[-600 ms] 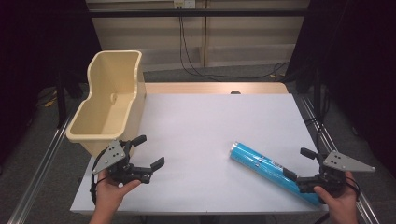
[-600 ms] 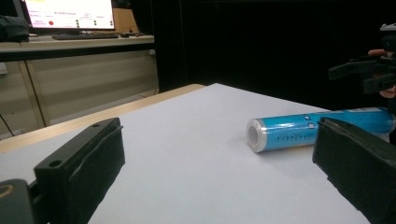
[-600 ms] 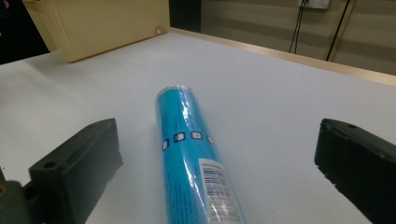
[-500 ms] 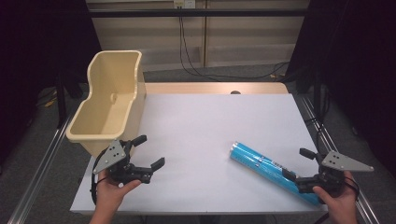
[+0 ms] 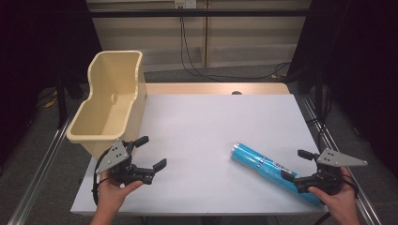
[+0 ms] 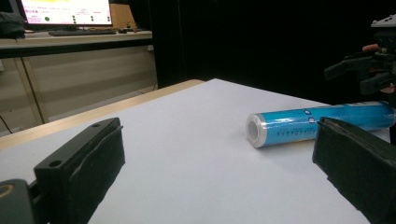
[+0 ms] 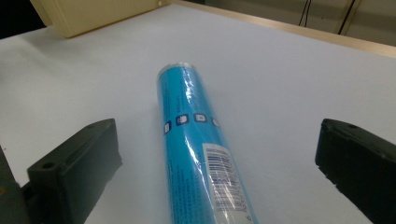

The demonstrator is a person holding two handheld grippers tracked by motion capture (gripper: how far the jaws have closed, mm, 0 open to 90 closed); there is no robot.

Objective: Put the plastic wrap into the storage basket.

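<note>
Right gripper [image 5: 301, 166] is resting low at the near right corner of the bench [image 5: 206, 126], its jaws spread wide on either side of the near end of the blue tube [image 5: 272, 169]; neither jaw is touching the tube, as the right gripper view is showing clear white surface between each jaw and the wrapper. Compared with the earlier frames, this gripper is sitting in much the same place, with no clear change in its opening. The tube is lying on its side on the bench, running diagonally from the middle right toward the near right corner, unmoved from its earlier position; its barcode label [image 7: 224, 179] is facing up near the gripper. Left gripper [image 5: 151, 153] is being held by the left hand [image 5: 111, 197] at the near left of the bench, jaws likewise released and holding nothing, and is pointing across the bench toward the tube's far end [image 6: 254, 130]. Its position is also matching the earlier frames. The beige bin [image 5: 108, 110] is standing at the far left edge, just beyond the left gripper.
</note>
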